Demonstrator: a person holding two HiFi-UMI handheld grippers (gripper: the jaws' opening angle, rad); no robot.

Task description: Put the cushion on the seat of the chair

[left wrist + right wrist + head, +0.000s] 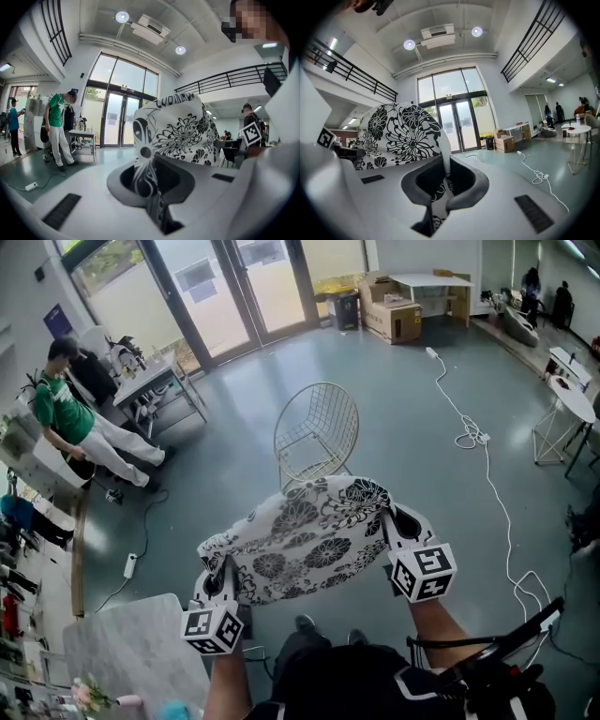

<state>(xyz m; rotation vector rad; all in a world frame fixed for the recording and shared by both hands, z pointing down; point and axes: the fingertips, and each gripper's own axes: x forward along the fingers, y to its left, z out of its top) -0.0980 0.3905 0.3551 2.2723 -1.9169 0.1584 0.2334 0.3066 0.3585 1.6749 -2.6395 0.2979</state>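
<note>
Head view. Black-and-white flowered cushion [300, 540] held up in the air, stretched between the left gripper [223, 570] at its 7 o'clock corner and the right gripper [396, 521] at its 3 o'clock edge. White wire chair [317, 432] on the grey floor [403, 427] at 12 o'clock, just beyond the cushion's far edge. Person in a green top [66, 413] at 10 o'clock, near a small surface [155, 381]. White cable [478, 437] trailing over the floor at 2 o'clock.

Left gripper view. Fingers [187, 183] pressed together on a pinched fold of the cushion. Rest of the fabric rising toward 12 and 1 o'clock. Marker cube [251, 133] of the right gripper at 3 o'clock, the person in green at 9 o'clock.

Right gripper view. Fingers clamped on the cushion's edge, a thin strip of fabric running down between them. Bulk of the cushion swelling up toward 10 o'clock. Top of the chair small, just past the fingers at 12 o'clock, with glass doors [454, 124] behind it. Cable at 4 o'clock.
</note>
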